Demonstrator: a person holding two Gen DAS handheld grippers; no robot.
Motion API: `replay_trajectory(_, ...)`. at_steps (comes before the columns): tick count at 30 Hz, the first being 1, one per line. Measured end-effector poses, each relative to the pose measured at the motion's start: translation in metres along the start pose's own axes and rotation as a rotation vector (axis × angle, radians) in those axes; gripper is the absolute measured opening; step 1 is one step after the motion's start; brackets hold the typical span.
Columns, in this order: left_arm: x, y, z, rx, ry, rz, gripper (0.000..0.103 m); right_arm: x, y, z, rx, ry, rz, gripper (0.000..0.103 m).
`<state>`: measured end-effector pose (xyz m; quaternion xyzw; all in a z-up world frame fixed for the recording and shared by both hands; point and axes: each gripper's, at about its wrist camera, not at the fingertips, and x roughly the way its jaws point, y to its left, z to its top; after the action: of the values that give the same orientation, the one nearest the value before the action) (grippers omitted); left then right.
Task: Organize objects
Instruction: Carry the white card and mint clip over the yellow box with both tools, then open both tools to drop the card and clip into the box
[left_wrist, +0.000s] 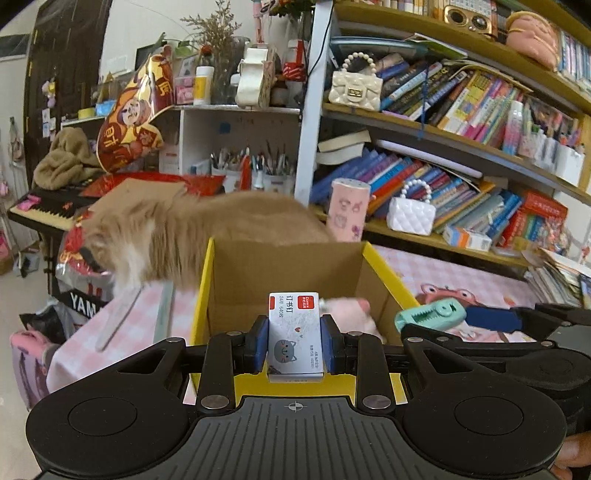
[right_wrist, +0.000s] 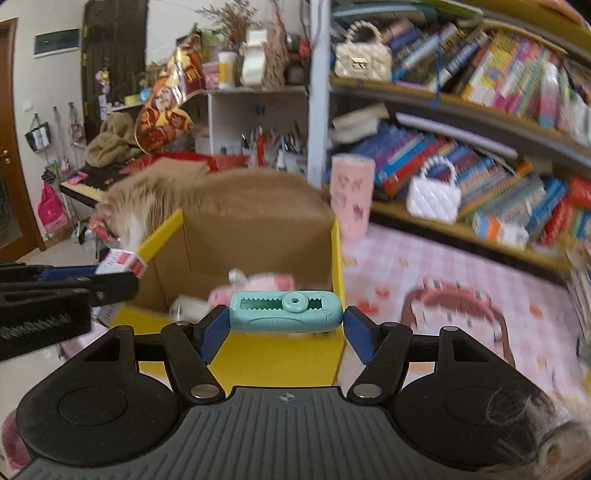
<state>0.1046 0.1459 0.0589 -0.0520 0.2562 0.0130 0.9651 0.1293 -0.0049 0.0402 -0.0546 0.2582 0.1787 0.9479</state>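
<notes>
One staple box (left_wrist: 294, 336) marked "24/6", clamped in left hand-held gripper (left_wrist: 294, 343), one teal tape dispenser (right_wrist: 286, 311) clamped in right hand-held gripper (right_wrist: 286, 325), one yellow-rimmed carton (left_wrist: 388, 275), one cat (left_wrist: 177, 236).

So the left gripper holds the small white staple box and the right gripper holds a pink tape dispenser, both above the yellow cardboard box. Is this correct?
Not quite. The tape dispenser in the right gripper is mint green, not pink, as the right wrist view shows. The rest holds: the left gripper clamps the small white staple box, and both are over the yellow cardboard box.
</notes>
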Motion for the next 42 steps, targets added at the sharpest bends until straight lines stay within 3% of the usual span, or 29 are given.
replay_trajectory(3,0.022,0.001,0.008,-0.024,0.012,0.028,0.027,0.021,0.001,0.011,-0.055,-0.003,0.016,0.065)
replay_trajectory(6,0.044,0.007,0.01,-0.059,0.052,0.04,0.027,0.049,-0.001,0.016,-0.086,0.055,0.048,0.065)
replay_trajectory(13,0.082,0.008,0.004,-0.025,0.159,0.059,0.028,0.088,-0.003,0.01,-0.196,0.185,0.111,0.065)
replay_trajectory(23,0.122,0.005,-0.005,-0.11,0.306,0.064,0.028,0.107,-0.018,0.015,-0.195,0.256,0.26,0.066)
replay_trajectory(29,0.127,0.004,-0.005,-0.117,0.335,0.077,0.03,0.106,-0.02,0.015,-0.216,0.239,0.298,0.066)
replay_trajectory(31,0.124,0.004,-0.004,-0.12,0.329,0.093,0.036,0.106,-0.022,0.014,-0.219,0.228,0.304,0.066)
replay_trajectory(34,0.11,0.001,0.0,-0.129,0.262,0.135,0.059,0.106,-0.023,0.013,-0.219,0.211,0.311,0.068)
replay_trajectory(38,0.083,-0.006,0.007,-0.116,0.156,0.175,0.066,0.097,-0.027,0.016,-0.194,0.175,0.279,0.072)
replay_trajectory(42,0.052,-0.011,0.015,-0.094,0.052,0.179,0.072,0.072,-0.033,0.02,-0.162,0.083,0.239,0.074)
